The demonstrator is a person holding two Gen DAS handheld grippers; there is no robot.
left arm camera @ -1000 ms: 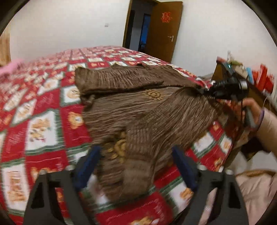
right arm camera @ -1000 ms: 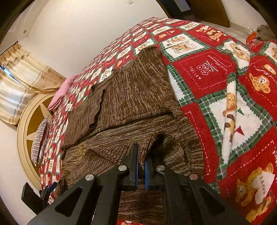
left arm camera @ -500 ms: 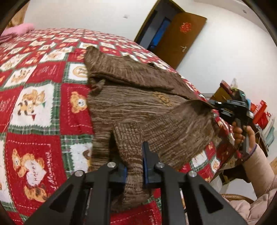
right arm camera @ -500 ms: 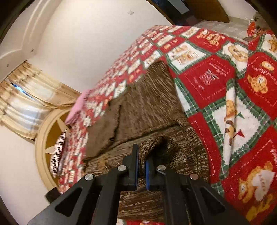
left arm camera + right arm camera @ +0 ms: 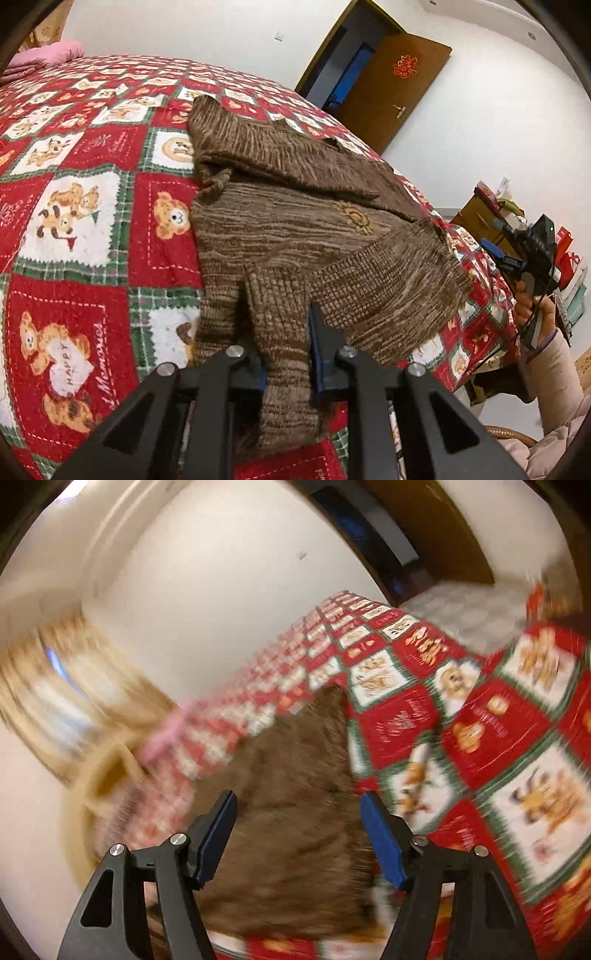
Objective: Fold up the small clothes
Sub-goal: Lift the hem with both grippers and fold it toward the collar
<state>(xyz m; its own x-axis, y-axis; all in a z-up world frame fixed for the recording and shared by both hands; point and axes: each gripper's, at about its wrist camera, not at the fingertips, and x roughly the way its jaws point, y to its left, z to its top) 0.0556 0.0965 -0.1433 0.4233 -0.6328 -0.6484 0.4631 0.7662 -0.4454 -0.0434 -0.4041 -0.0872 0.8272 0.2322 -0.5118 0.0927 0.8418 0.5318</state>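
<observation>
Sleeve cuff of the brown ribbed knit sweater (image 5: 295, 236) sitting clamped in the left gripper (image 5: 286, 354), near edge of the bed.

The sweater is lying flat on the red-and-green teddy-bear patchwork bedspread (image 5: 85, 229), its long axis running from the near edge toward the far door, the body stretching ahead and to the right of the left fingers (image 5: 317, 343). The right gripper (image 5: 299, 834) is hovering over the garment's right side with fingers spread wide and holding nothing, so the left is the nearer one for carrying the sleeve far and rightward across the body.
</observation>
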